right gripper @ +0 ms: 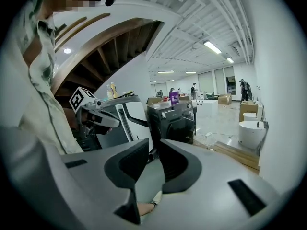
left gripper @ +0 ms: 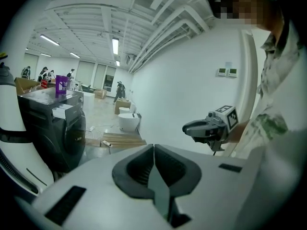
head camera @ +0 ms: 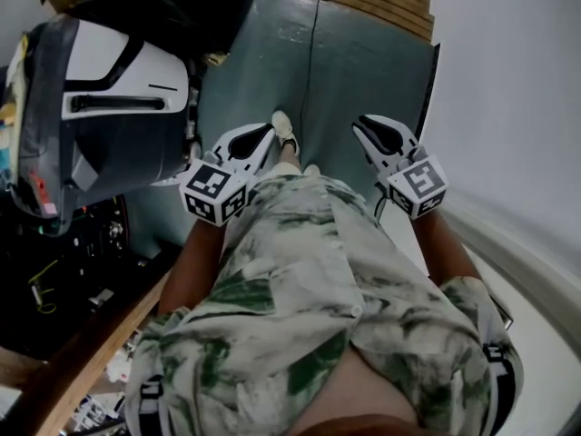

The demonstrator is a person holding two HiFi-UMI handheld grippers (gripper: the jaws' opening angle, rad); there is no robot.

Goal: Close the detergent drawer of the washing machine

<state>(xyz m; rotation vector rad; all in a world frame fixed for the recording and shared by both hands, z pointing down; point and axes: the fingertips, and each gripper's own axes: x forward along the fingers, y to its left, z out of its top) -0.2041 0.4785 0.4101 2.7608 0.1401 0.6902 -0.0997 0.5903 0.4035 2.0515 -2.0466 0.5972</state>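
Although both hang side by side in front of the person's waist, only the left claw (left gripper: 153, 146), a white two-jaw tool with dark grey ribbed pads and a black-and-white marker cube, has its jaws pressed together, tip against tip, with nothing between them. The right claw (right gripper: 154, 145), of the same white and grey build, stands spread, and its gap holds only air: through it show the grey-green painted floor (right gripper: 146, 181) and the person's white shoe (right gripper: 156, 197) below. Each claw tilts slightly downward, and each appears off to the side in the other's camera. Just behind both claws is the person's white shirt with green leaf print (head camera: 309, 289). Ahead of the right claw and a little to its left, well apart from it, stands the black front-loading washing machine (right gripper: 175, 121) with a purple box (right gripper: 173, 97) on its top; neither claw touches it. Its detergent drawer is too small at this range to tell whether it is out or in. Nearer, left of the left claw, sits a white machine housing with a black slot (head camera: 118, 103). Far right of the right claw lie pale wooden planks (right gripper: 237, 155) and, beyond them, a round white ceramic tub (right gripper: 249, 133) against the white wall (right gripper: 280, 104).
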